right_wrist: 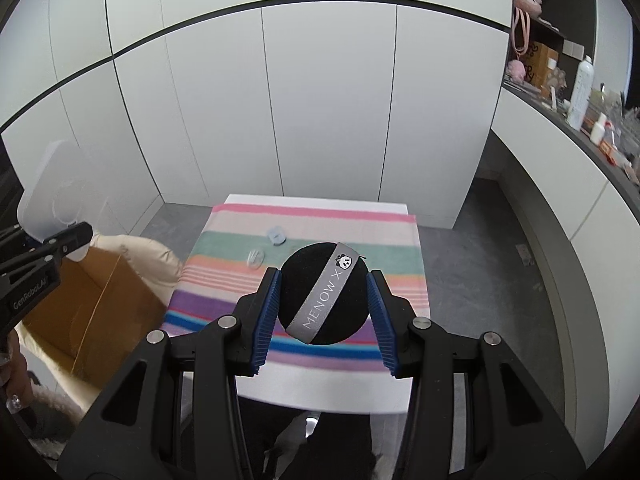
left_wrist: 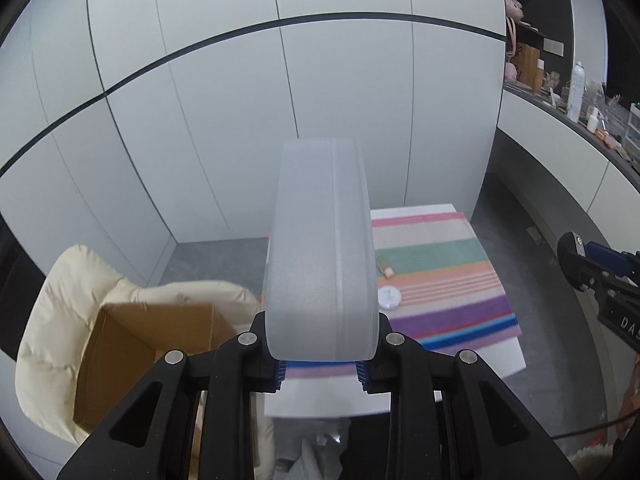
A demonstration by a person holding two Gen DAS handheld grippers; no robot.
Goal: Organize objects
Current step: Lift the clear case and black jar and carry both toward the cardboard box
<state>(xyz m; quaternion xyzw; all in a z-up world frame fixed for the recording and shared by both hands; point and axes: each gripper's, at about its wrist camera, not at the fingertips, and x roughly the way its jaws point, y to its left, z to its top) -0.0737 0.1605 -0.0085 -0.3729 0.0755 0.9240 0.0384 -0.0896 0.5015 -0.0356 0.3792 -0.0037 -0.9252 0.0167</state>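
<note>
My left gripper [left_wrist: 321, 374] is shut on a frosted translucent plastic case [left_wrist: 322, 248] and holds it upright above the table's left edge. The case also shows in the right wrist view [right_wrist: 52, 196] at the far left. My right gripper [right_wrist: 324, 312] is shut on a round black powder puff [right_wrist: 324, 294] with a grey "MENOW X" ribbon, above the striped cloth [right_wrist: 312, 216]. On the cloth lie a small tube [left_wrist: 385, 266], a round white compact [left_wrist: 389, 298], and two small clear items [right_wrist: 276, 235] [right_wrist: 256, 258].
An open cardboard box [left_wrist: 132, 356] sits on a cream padded chair [left_wrist: 60, 300] left of the white table [left_wrist: 480, 364]. White cabinet doors [right_wrist: 320, 100] stand behind. A cluttered shelf [right_wrist: 592, 120] runs along the right.
</note>
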